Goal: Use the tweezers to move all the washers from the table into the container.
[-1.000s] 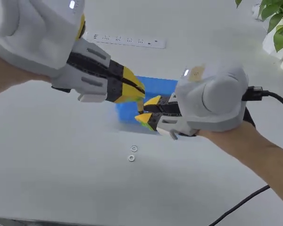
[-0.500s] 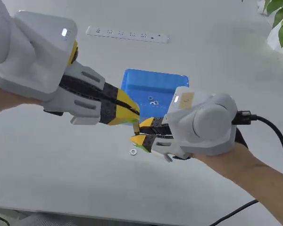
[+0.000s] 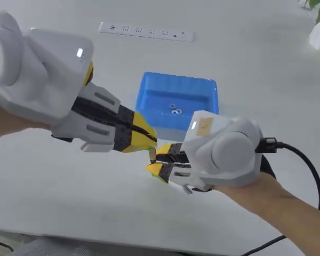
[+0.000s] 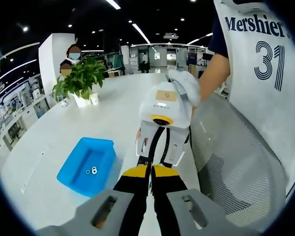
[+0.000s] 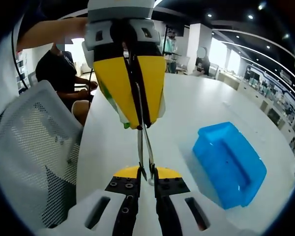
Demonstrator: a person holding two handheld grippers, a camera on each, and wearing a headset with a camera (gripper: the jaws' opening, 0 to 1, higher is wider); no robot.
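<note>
Setting: a white tabletop (image 3: 245, 58) in a wide, brightly lit hall.

Item 1, washers (image 3: 174, 110): small pale metal rings. Those in sight lie together on the floor of the container (image 3: 200, 96), and they also appear in the left gripper view (image 4: 91, 170). Probably very light, hard, thin and slippery. Lying flat, each is likely best taken across the ring's band, one tip through the hole and one outside. Too hard a squeeze could flick one away.

Item 2, tweezers (image 5: 144, 147): two slim steel arms, springy by the look of them, running from one tool to the other. Whether the tips carry a washer is too small to tell.

Item 3, left tool (image 5: 137, 125): clenched on the tweezers' rear end.

Item 4, right tool (image 5: 146, 172): faces the left one tip to tip, just in front of the container, its jaws drawn in on the tweezers near the tips.

Item 5, container: shallow blue tray, open-topped, resting on the tabletop.

Surroundings: a power strip (image 3: 146, 31) beyond the container, a black cable (image 3: 304, 160) trailing from the right tool, a potted plant (image 4: 81, 78), and a mesh chair (image 5: 34, 147).
</note>
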